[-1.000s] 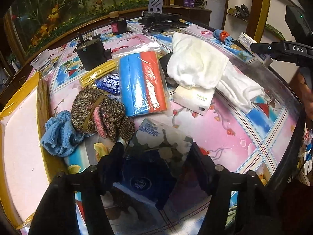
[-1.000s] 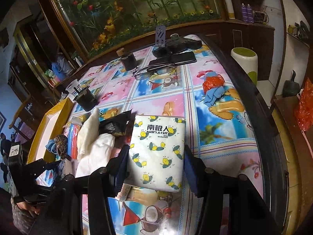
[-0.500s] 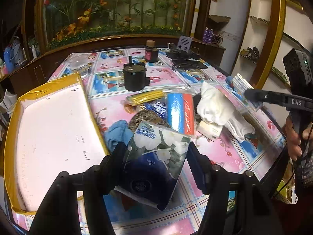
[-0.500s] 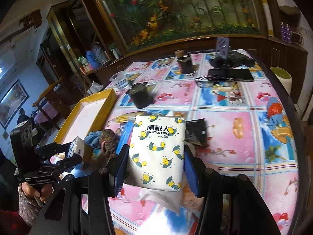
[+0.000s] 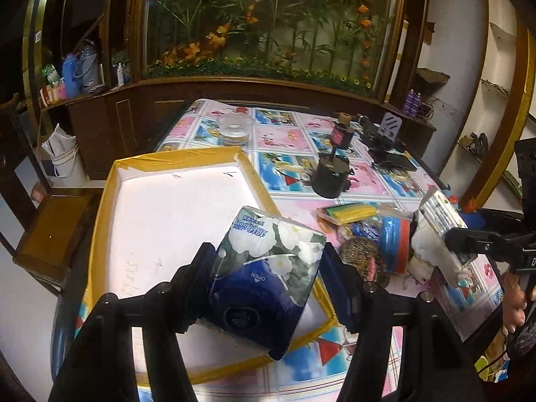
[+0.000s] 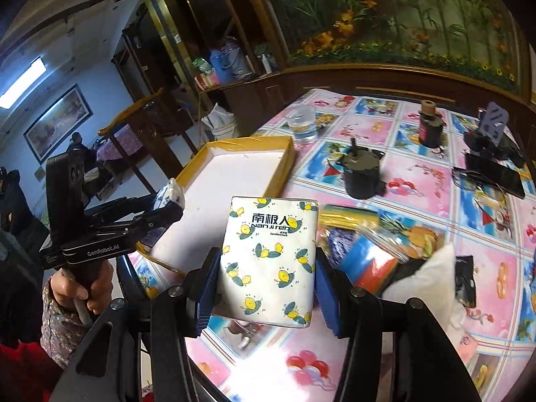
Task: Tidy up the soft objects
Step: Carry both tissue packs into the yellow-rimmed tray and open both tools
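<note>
My left gripper is shut on a dark blue tissue pack with white flowers and holds it in the air over the near right corner of the yellow-rimmed white tray. My right gripper is shut on a white tissue pack with lemon print, held above the table to the right of the tray. A pile of soft things lies right of the tray: a brown knitted piece, a blue and red bagged cloth, a yellow pack and a white cloth.
A black pot, a dark jar and a clear glass dish stand on the flowered tablecloth behind the pile. A phone and glasses lie at the far right. A wooden chair stands left of the table.
Both grippers have swung left toward the tray with their packs. The blue pack has risen from the table to over the tray's corner.
</note>
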Available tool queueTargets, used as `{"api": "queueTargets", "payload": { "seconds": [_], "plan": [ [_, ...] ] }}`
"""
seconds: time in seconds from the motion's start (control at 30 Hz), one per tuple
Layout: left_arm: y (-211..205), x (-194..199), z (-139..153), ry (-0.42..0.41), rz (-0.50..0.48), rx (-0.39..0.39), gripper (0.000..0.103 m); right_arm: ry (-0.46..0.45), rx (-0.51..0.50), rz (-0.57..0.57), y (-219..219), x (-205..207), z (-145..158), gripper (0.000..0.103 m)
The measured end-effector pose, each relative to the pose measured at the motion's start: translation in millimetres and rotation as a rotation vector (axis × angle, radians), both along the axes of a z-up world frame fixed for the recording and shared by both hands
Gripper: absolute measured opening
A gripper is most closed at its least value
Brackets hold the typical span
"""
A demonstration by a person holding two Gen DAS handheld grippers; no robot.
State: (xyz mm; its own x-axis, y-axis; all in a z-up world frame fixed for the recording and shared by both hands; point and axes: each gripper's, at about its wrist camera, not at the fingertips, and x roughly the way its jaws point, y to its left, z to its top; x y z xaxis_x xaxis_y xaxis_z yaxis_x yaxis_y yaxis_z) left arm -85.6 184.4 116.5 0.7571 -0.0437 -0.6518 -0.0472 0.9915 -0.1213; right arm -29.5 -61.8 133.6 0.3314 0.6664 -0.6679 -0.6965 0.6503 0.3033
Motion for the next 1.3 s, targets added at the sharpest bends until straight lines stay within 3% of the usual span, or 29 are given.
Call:
{"api": "queueTargets", "payload": {
  "seconds": [0.33,0.53,0.77,0.93,1.1,1.3],
  "plan": [
    [55,14,36,-0.010,0.075,0.007,0.063,-0.022,-0.015,0.096,96,16,28,0.057],
    [92,56,34,0.048,0.145,0.005,0.063,-0.012,-0.039,0.087,150,47,28,0.057],
    [125,113,8,0.100,0.230,0.001,0.063,0.053,-0.064,0.015,213,116,-6,0.057],
    [152,152,-29,0.194,0.274,-0.059,0.063,0.098,-0.121,-0.032,254,161,-49,0.057],
    [165,161,-56,0.239,0.302,-0.128,0.062,0.086,-0.200,-0.048,274,179,-85,0.057],
    [173,166,-71,0.257,0.325,-0.173,0.063,0.110,-0.227,-0.069,283,193,-103,0.059]
  ]
}}
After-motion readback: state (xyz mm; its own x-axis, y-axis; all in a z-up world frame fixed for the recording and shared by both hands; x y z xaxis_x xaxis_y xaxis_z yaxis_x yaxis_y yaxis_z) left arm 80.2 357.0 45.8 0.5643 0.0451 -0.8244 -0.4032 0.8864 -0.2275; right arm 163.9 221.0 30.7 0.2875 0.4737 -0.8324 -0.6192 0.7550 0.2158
